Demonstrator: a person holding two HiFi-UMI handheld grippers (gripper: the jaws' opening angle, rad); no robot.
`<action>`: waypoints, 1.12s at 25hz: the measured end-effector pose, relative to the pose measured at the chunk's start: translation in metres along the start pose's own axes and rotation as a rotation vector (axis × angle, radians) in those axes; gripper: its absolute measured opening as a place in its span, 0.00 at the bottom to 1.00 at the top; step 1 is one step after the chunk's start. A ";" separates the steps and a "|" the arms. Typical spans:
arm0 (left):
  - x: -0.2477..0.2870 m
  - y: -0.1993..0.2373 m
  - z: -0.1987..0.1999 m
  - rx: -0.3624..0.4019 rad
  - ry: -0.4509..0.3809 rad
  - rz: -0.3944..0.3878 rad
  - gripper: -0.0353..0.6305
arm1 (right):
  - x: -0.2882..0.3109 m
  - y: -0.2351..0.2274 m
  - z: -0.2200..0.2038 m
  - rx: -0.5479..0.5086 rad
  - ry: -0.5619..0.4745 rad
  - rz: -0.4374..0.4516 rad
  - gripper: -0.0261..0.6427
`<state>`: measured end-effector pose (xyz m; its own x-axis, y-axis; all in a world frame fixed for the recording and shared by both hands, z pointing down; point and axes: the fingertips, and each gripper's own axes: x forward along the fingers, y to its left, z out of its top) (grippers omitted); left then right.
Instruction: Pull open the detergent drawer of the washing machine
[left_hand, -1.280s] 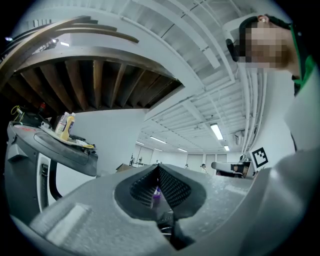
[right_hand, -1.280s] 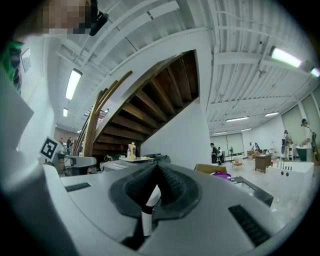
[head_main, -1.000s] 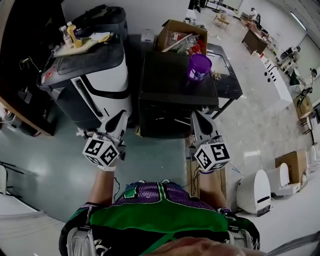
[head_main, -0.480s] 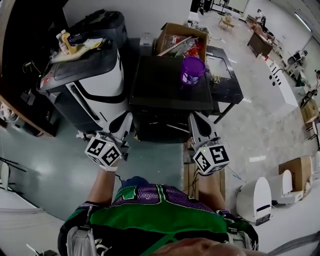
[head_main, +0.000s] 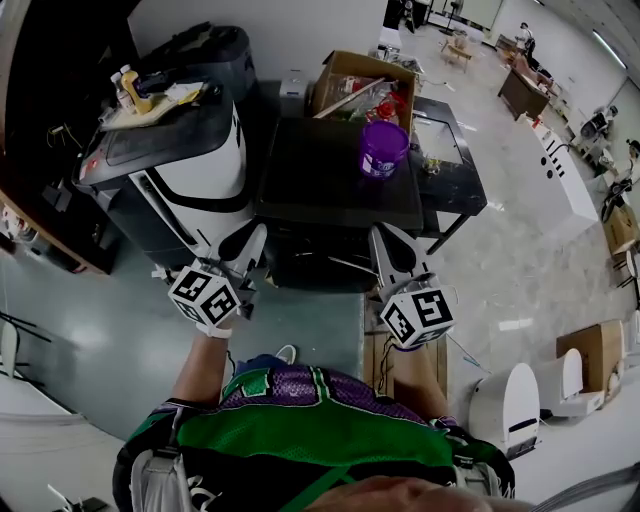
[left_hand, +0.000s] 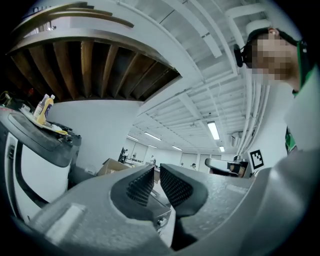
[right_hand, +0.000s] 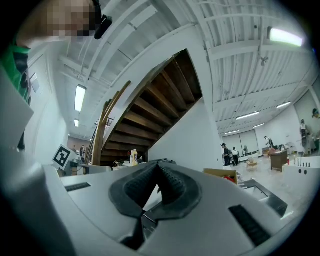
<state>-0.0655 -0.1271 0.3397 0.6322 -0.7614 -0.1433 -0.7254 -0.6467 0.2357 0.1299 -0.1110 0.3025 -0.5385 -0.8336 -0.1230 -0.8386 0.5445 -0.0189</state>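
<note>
A white and black machine (head_main: 195, 165) with a grey lid stands at the left, also at the edge of the left gripper view (left_hand: 30, 170). A black cabinet-like unit (head_main: 340, 175) stands beside it. I cannot make out a detergent drawer on either. My left gripper (head_main: 252, 238) hovers in front of the gap between them. Its jaws are opening, with a thin slit and nothing between the pads (left_hand: 142, 182). My right gripper (head_main: 378, 236) hangs before the black unit's front, shut and empty (right_hand: 157, 167). Neither touches anything.
A purple cup (head_main: 383, 148) stands on the black unit. Bottles on a tray (head_main: 135, 90) lie on the white machine's lid. Behind are a cardboard box (head_main: 365, 85) and a dark side table (head_main: 450, 160). A white device (head_main: 505, 405) sits on the floor at right.
Both grippers have moved forward a little toward the two machines. The view has shifted with the person.
</note>
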 end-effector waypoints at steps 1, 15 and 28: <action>0.003 -0.002 -0.002 -0.012 0.001 -0.026 0.14 | 0.001 0.000 0.000 -0.005 0.001 0.004 0.04; 0.019 -0.003 -0.042 -0.147 0.051 -0.095 0.41 | -0.004 -0.008 -0.019 0.024 0.027 0.009 0.04; 0.031 0.041 -0.139 -0.283 0.162 -0.094 0.41 | 0.023 -0.012 -0.064 0.048 0.097 -0.016 0.04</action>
<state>-0.0375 -0.1712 0.4781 0.7441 -0.6675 -0.0275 -0.5723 -0.6581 0.4894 0.1224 -0.1431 0.3634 -0.5322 -0.8462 -0.0253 -0.8436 0.5326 -0.0677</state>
